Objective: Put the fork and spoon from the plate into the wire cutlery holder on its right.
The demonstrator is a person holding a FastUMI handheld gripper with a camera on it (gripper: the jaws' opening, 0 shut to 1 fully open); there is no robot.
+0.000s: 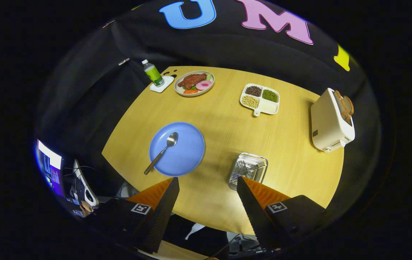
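Observation:
A blue plate (186, 151) lies on the round wooden table, ahead of my left finger. A metal spoon (162, 151) rests on it, bowl away from me, handle sticking out over the plate's near rim. The wire cutlery holder (248, 169) stands to the plate's right, just ahead of my right finger, and a fork (241, 167) stands in it, tines up. My gripper (207, 184) hovers high above the table's near edge. Its fingers are wide apart with nothing between them.
At the far side stand a green bottle (153, 73) on a white coaster, a plate of food (194, 83) and a white divided dish of beans (260, 99). A white toaster (331, 121) holding bread sits at the right edge. Monitors (50, 167) glow left of the table.

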